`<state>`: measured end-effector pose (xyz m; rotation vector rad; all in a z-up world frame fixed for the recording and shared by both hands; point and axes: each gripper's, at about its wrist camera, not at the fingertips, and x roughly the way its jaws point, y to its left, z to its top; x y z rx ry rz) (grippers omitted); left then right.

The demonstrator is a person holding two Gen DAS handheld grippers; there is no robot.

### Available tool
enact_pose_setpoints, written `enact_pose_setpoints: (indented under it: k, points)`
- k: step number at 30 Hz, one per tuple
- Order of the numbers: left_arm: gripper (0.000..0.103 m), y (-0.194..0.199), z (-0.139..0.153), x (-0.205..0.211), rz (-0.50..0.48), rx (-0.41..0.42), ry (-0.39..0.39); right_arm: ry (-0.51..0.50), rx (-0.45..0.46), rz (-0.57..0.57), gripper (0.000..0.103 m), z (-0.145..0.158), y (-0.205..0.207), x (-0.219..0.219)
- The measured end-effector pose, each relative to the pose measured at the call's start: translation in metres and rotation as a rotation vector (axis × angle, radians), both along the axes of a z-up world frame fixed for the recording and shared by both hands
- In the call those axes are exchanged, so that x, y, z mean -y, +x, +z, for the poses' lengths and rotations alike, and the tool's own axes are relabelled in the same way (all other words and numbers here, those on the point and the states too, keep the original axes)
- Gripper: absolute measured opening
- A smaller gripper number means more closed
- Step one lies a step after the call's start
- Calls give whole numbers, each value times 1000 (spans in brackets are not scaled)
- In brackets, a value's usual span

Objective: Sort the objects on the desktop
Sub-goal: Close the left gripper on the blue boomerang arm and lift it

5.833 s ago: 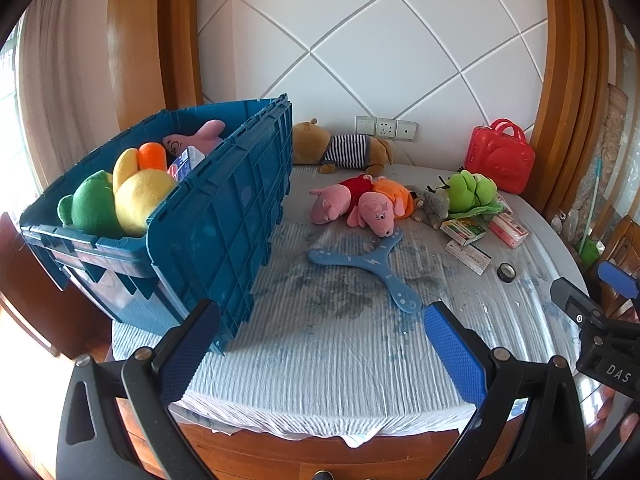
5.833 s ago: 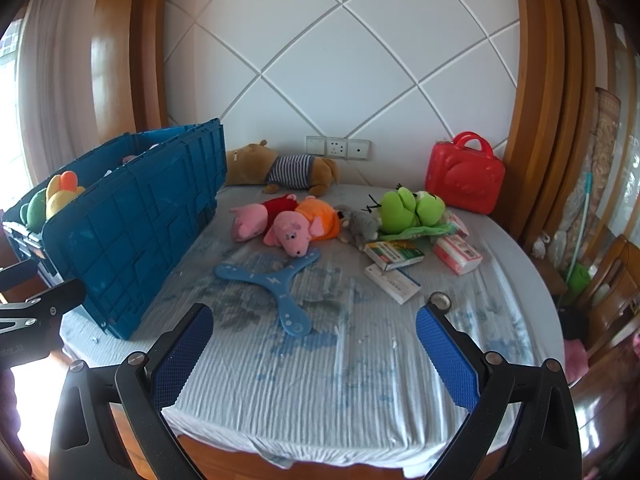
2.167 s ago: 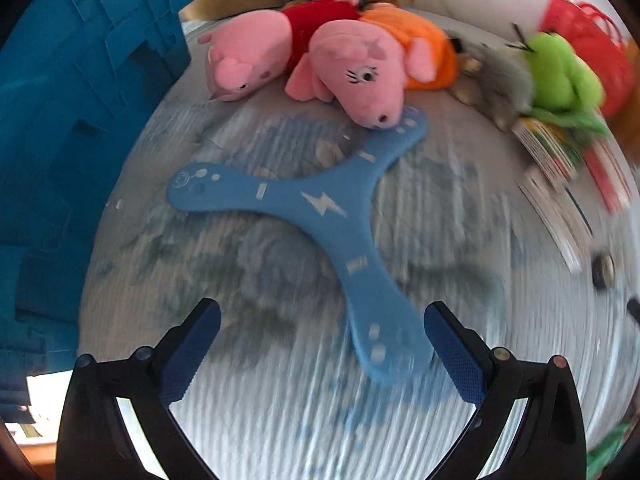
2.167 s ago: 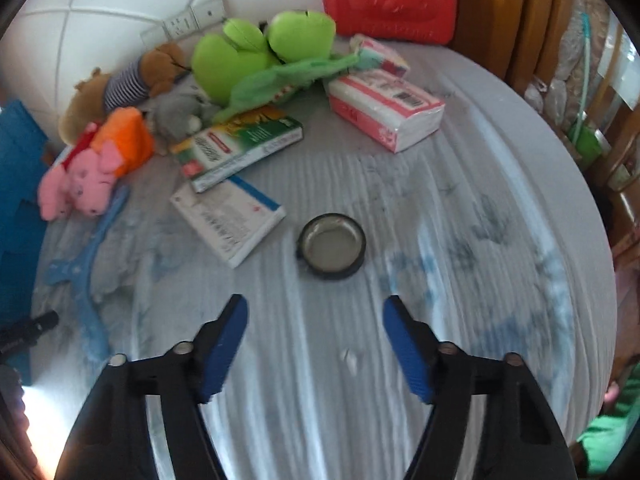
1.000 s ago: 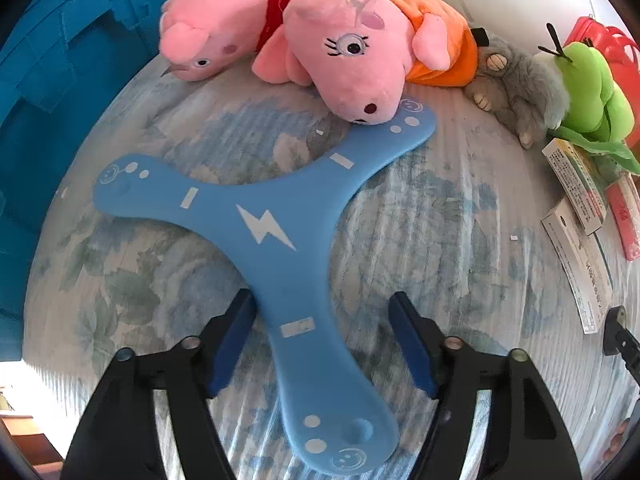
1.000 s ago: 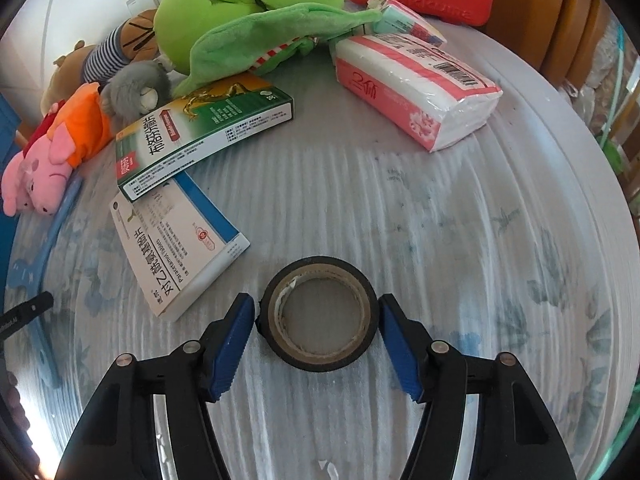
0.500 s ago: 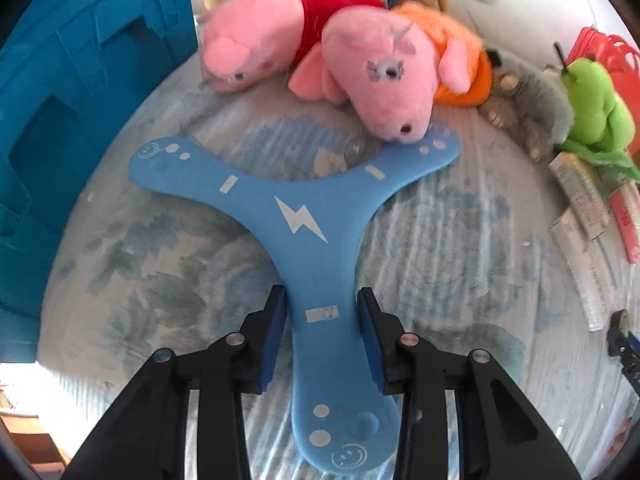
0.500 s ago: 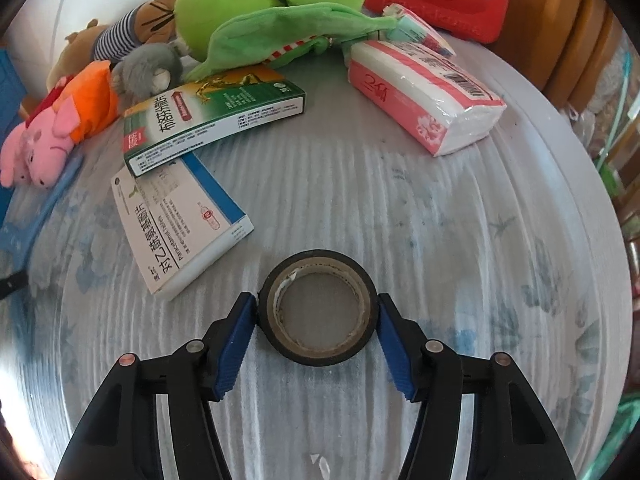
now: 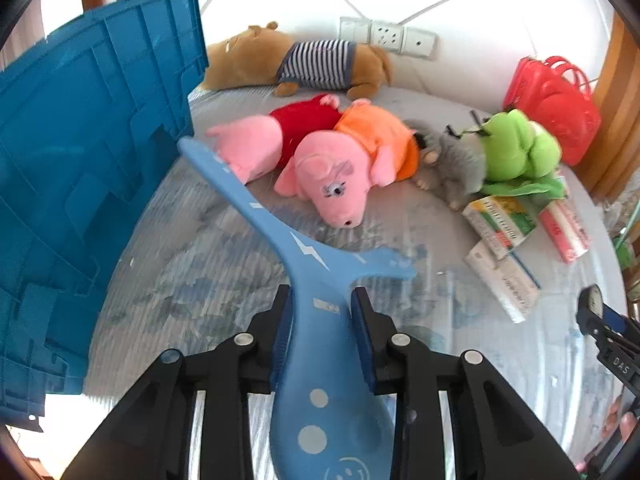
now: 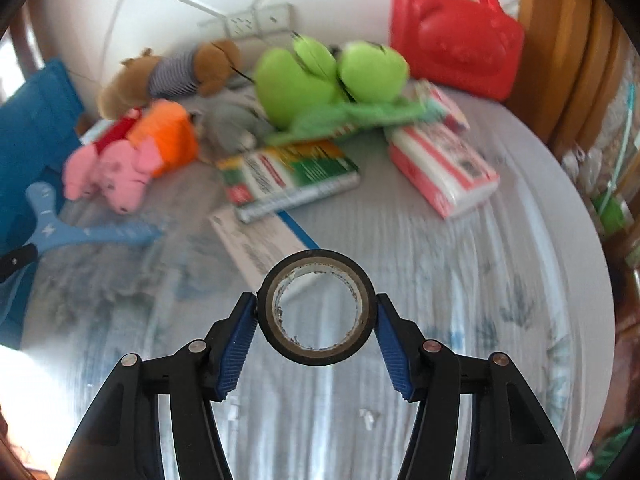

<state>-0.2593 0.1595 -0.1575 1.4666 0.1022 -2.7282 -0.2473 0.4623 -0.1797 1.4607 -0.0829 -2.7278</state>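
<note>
My left gripper [image 9: 323, 334] is shut on one arm of a blue three-armed boomerang [image 9: 308, 264], which is lifted and tilted above the bed-like table [image 9: 200, 264]. The same boomerang [image 10: 76, 230] shows at the left of the right wrist view. My right gripper [image 10: 316, 330] is shut on a black tape roll [image 10: 317, 308], held upright off the cloth. The big blue crate [image 9: 76, 152] stands at the left.
Two pink pig plushes [image 9: 332, 168], a brown striped plush [image 9: 296, 62], a grey plush [image 9: 452, 168] and a green frog plush [image 9: 516, 148] lie at the back. Medicine boxes [image 10: 288, 176], a tissue pack [image 10: 440, 168] and a red case [image 10: 456, 44] sit right.
My left gripper closed on the boomerang arm and lifted it off the cloth. My right gripper closed on the tape roll and raised it.
</note>
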Motion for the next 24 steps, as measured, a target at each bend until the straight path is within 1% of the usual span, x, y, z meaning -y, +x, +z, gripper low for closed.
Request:
enact_pose_setpoints:
  k: [3,9,13,15,19,24]
  points:
    - [21,3,11,0,-11,-5,9,-11,-38,41,58,15,-3,17]
    - [15,7,25,3,-29,-14,42,-35,-87,109,58,38,-3,38]
    - [9,9,48,3,-33,-72,26,-53,-108,145,58,47,-5,49]
    - [7,9,56,2,-41,-85,18,-62,-118,164,58,51,-5,54]
    - [7,7,66,-2,-57,-99,2,-76,-141,194,58,61,-7,63]
    - [5,9,86,-7,-71,-145,-24,-90,-173,222,58,75,-9,69]
